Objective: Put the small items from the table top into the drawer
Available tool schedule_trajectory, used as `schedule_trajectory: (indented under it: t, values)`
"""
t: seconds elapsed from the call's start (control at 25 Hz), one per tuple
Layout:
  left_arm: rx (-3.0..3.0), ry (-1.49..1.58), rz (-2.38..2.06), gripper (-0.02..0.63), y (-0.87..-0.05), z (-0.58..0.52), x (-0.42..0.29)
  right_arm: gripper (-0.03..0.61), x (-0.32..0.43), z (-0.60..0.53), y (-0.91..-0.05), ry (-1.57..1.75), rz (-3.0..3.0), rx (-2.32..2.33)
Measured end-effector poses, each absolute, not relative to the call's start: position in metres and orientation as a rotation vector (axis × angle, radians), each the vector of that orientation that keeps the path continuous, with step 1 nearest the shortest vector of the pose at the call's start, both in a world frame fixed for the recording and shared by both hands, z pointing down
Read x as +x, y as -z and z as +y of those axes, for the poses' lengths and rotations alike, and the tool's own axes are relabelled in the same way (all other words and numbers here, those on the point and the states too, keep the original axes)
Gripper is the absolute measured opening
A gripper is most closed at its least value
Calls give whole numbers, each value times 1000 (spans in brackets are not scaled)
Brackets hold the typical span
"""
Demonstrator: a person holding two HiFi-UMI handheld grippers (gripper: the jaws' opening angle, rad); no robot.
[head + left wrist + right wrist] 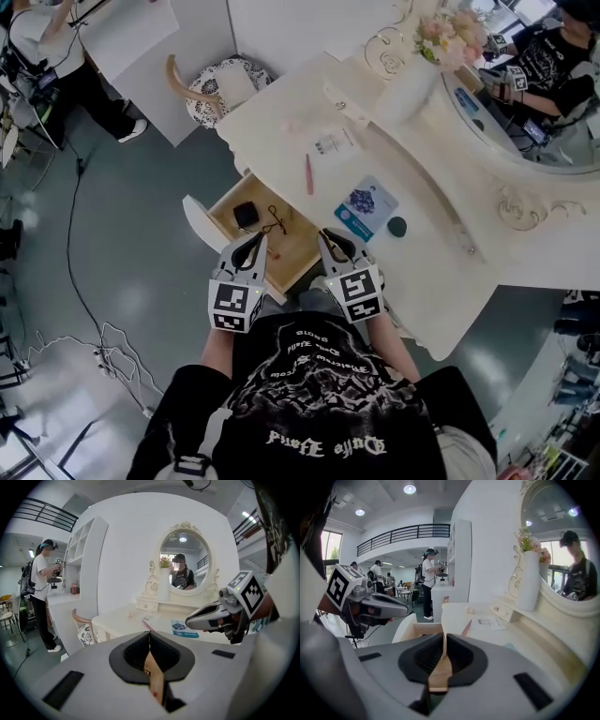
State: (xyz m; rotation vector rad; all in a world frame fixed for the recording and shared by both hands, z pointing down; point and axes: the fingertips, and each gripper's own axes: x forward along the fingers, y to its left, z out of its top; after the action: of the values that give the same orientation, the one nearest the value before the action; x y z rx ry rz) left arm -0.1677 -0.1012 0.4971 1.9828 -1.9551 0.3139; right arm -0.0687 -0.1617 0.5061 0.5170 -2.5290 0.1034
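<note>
The wooden drawer (292,246) of the white dressing table (281,112) stands pulled open. In it lie a black square item (245,214), a thin black clip (274,221) and a small red thing (275,253). On the top rest a pink stick (308,174), a white card (330,142), a blue packet (367,208) and a dark round item (397,226). My left gripper (255,239) hovers over the drawer's near edge, shut and empty. My right gripper (326,237) is beside it at the drawer's right corner, also shut and empty; it shows in the left gripper view (206,618).
A chair with a patterned cushion (220,84) stands left of the table. A vase of flowers (441,42) and an oval mirror (539,112) sit at the back. Cables (112,347) lie on the floor at left. A person (56,56) stands at the far left.
</note>
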Motion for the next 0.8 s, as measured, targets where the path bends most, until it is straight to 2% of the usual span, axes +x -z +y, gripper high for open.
schedule_trajectory:
  t: [0.8]
  values:
    - [2080,-339,-1863,15,-498,-129,-130,11,-23,-183,-500,-122,-2532,665]
